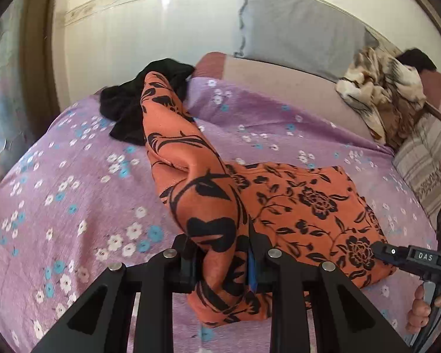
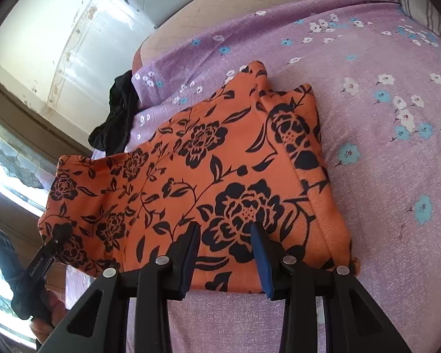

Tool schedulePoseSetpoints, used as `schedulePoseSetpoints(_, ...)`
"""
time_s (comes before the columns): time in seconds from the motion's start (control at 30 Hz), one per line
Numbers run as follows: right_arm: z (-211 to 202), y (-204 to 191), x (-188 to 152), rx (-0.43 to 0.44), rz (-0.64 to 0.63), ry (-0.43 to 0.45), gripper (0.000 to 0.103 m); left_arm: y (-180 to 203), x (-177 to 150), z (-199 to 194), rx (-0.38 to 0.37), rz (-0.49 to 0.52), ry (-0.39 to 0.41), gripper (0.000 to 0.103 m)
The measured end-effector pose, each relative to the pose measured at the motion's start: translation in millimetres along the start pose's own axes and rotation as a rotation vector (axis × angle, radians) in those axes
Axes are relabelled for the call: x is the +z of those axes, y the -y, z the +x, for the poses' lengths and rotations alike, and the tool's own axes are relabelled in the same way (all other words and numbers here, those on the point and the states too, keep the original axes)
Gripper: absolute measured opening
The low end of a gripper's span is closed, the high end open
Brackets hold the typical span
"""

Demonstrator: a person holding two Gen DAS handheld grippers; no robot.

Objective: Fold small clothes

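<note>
An orange garment with black flowers (image 1: 302,206) lies partly folded on the purple flowered bedsheet (image 1: 58,191). My left gripper (image 1: 220,256) is shut on a bunched strip of it, lifted off the bed toward the far left. In the right wrist view the garment (image 2: 220,161) lies flat, and my right gripper (image 2: 225,232) is open, its fingers resting over the near edge of the cloth. The right gripper also shows in the left wrist view (image 1: 382,250), touching the garment's right corner. The left gripper shows in the right wrist view (image 2: 58,235), holding the cloth's left end.
A black garment (image 1: 138,100) lies crumpled at the far left of the bed. A grey pillow (image 1: 294,26) leans on the wall. A brown and white blanket (image 1: 382,91) and a striped pillow (image 1: 426,158) lie at the right.
</note>
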State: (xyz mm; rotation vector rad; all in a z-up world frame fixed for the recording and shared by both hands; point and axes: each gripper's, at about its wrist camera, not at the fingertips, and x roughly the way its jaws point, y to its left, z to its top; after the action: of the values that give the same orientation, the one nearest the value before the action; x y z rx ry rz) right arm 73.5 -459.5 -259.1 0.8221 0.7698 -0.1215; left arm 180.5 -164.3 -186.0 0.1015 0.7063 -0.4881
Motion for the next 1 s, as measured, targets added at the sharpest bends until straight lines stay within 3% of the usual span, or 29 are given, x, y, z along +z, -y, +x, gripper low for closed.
schedulePoseSetpoints(0.17,-25,18,16,0.092,0.087,0.087,0.04,102,20,11,-0.112,0.175,-0.018,0.027)
schedulePoseSetpoints(0.27,-27,33,25,0.147,0.148,0.106,0.04,157,12,25,-0.211,0.281,-0.111,0.045)
schedulePoseSetpoints(0.33,-25,43,29,0.201,0.208,0.082,0.04,165,2,16,-0.273,0.289,-0.122,0.057)
schedulePoseSetpoints(0.37,-24,47,33,0.221,0.236,0.075,0.041,160,-3,7,-0.286,0.294,-0.096,0.064)
schedulePoseSetpoints(0.4,-24,51,33,0.242,0.263,0.072,0.053,153,-8,-3,-0.285,0.299,-0.063,0.077)
schedulePoseSetpoints(0.43,-22,52,33,0.262,0.286,0.069,0.063,142,-12,-11,-0.271,0.298,-0.03,0.082)
schedulePoseSetpoints(0.5,-19,50,33,0.297,0.291,0.046,0.064,116,-18,-18,-0.246,0.27,-0.012,0.082)
schedulePoseSetpoints(0.63,-3,30,33,0.287,0.237,-0.015,0.064,53,-25,1,-0.172,0.109,-0.065,0.082)
schedulePoseSetpoints(0.73,11,20,35,0.232,0.19,-0.04,0.064,19,-28,22,-0.127,-0.007,-0.1,0.082)
schedulePoseSetpoints(0.8,22,15,35,0.193,0.164,-0.042,0.069,13,-30,38,-0.105,-0.018,-0.149,0.082)
schedulePoseSetpoints(0.87,39,11,38,0.15,0.138,-0.061,0.07,12,-34,52,-0.131,-0.016,-0.208,0.082)
schedulePoseSetpoints(1.0,61,-5,45,0.094,0.066,-0.045,0.074,14,-41,59,-0.163,-0.024,-0.211,0.082)
